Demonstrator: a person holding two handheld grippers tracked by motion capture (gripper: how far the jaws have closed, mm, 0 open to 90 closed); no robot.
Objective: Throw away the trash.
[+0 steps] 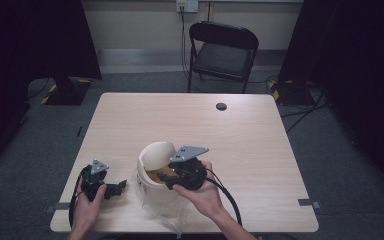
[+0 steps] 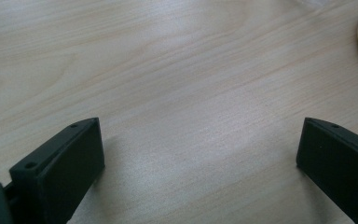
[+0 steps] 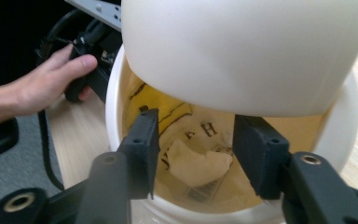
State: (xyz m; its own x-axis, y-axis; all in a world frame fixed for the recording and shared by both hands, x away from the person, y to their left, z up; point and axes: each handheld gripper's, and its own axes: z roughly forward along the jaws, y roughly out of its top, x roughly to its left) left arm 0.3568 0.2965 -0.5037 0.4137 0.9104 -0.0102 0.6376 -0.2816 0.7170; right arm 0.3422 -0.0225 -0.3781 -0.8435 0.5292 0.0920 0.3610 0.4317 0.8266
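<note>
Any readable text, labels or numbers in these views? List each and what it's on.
"H": dark serif letter on the yellowish wrapper inside the white bin, seen between the right gripper jaws.
Letters beside it: partly hidden by a crumpled white piece, unreadable.
Small printed label lower on the wrapper: too blurred to read.
Table, left gripper: no text.
</note>
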